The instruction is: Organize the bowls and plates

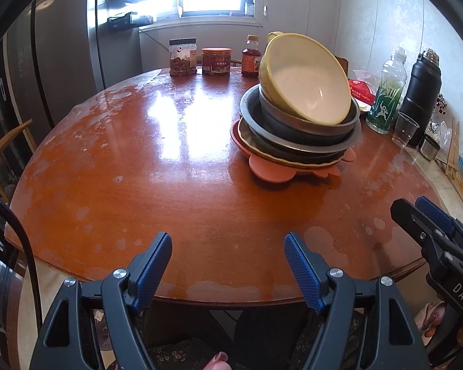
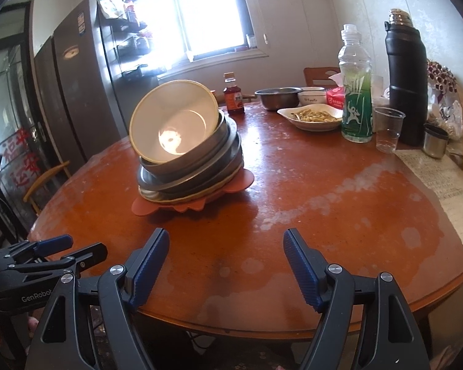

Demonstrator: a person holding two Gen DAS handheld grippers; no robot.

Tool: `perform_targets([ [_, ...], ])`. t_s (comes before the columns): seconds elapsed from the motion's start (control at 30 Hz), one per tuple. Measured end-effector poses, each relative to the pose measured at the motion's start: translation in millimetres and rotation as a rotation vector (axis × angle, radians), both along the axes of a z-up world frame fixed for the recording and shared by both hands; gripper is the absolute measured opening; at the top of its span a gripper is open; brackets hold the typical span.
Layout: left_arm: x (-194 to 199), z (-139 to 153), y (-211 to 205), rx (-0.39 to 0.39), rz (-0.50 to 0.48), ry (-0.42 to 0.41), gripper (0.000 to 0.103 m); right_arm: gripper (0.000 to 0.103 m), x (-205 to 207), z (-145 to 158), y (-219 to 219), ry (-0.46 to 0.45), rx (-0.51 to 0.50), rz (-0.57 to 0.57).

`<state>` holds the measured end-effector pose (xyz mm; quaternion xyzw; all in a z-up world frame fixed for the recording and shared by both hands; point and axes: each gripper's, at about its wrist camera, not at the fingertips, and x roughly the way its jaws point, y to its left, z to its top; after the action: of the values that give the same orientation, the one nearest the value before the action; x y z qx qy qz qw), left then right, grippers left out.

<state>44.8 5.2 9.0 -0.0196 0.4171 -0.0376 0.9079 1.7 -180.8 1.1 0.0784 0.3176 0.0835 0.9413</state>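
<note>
A round, glossy reddish-brown wooden table (image 1: 157,166) carries a leaning stack of dishes. At its base lies a flat salmon-pink plastic plate with lobed edges (image 1: 270,171), above it a yellow-rimmed plate (image 1: 293,161), then two grey metal basins (image 1: 296,137) nested one in the other, and on top a large yellow bowl with a white inside (image 1: 308,80), tilted steeply so its opening faces the cameras. The stack stands toward the far middle of the table, well apart from both grippers.

The left gripper (image 1: 228,269) hovers over the near table edge with its blue-padded jaws spread wide and nothing between them. The right gripper (image 2: 227,266) does the same just beside it, jaws wide and empty (each shows at the edge of the other's view).

Behind the stack stand a clear jar with a black lid (image 1: 183,57), a red-labelled tin (image 1: 216,61) and a small bottle of reddish sauce (image 1: 251,57). To the right are a green-labelled clear plastic bottle (image 2: 356,92), a tall black thermos flask (image 2: 406,80), a clear plastic cup (image 2: 387,129), a white dish of food (image 2: 311,117) and a steel bowl (image 2: 277,97).
</note>
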Motion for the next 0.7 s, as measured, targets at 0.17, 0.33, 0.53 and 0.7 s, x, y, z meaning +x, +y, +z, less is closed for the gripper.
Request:
perform_targets([
  [0.17,0.2,-4.2,-3.6,0.008,-0.005,0.015,0.075,0.078,1.4,-2.5,-0.3,0.016,0.028,0.011],
  [0.33,-1.0,-5.9,-4.8,0.011,-0.004,0.02,0.075,0.078,0.7,-4.6,2.2,0.024,0.03,0.019],
  [0.53,-1.5,-6.1,-2.7,0.012,0.0,0.022,0.075,0.078,2.0,-6.5,2.8,0.035,0.038,0.027],
  [0.7,-1.1,-6.4,-3.5,0.014,-0.002,0.025,0.075,0.078,1.2,-7.0,4.3,0.033,0.032,0.026],
])
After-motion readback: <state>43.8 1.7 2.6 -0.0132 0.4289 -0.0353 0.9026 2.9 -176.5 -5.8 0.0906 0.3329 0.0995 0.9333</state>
